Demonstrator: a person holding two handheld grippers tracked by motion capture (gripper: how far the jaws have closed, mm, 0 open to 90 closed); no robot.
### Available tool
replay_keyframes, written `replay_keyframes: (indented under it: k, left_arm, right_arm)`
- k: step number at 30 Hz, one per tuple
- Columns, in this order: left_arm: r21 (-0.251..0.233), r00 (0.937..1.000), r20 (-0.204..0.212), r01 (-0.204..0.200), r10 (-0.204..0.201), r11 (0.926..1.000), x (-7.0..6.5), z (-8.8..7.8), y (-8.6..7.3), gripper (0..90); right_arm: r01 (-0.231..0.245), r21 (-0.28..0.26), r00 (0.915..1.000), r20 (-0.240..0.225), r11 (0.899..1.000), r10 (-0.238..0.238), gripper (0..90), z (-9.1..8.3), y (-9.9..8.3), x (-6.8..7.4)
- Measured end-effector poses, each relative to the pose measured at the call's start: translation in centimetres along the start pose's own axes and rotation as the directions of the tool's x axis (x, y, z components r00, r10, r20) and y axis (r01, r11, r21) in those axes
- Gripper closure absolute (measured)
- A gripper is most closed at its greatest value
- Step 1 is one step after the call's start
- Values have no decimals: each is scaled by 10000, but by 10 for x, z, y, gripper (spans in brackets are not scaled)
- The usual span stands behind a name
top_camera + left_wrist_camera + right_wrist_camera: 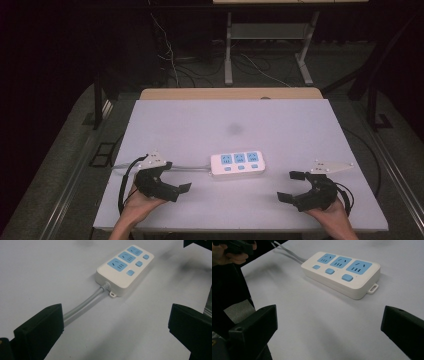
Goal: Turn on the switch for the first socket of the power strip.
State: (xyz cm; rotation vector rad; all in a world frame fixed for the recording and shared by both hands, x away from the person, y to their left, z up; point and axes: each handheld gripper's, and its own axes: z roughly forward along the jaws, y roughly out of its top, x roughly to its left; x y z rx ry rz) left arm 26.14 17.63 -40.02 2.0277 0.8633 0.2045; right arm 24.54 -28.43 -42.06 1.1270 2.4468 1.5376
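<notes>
My left gripper [176,186], lower left of the high view, has its jaws wide and empty. The power strip [237,163] lies flat at centre, its cord [192,167] trailing left. My right gripper [291,186], lower right, gapes empty too. I'd approach squarely, straddling the strip's short sides.

Power strip [237,163] + cord [190,167] mid-table [200,120]
</notes>
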Motion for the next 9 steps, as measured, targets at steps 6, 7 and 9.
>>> replay_keyframes:
  k: [6, 7, 9]
  left_arm:
    - [-235, 9996, 40, 270, -269, 9994, 1, 1, -18, 0]
    - [-253, 9995, 54, 318, -317, 9992, 1, 1, -21, 0]
    - [-217, 9992, 48, 393, -392, 9990, 2, 2, -25, 0]
  right_arm:
    - [0, 28, 10000, -14, 10000, 0, 3, 0, 0, 0]
    - [0, 35, 10000, -12, 10000, 1, 3, 0, 0, 0]
    - [-4, 33, 10000, -9, 10000, 4, 3, 1, -1, 0]
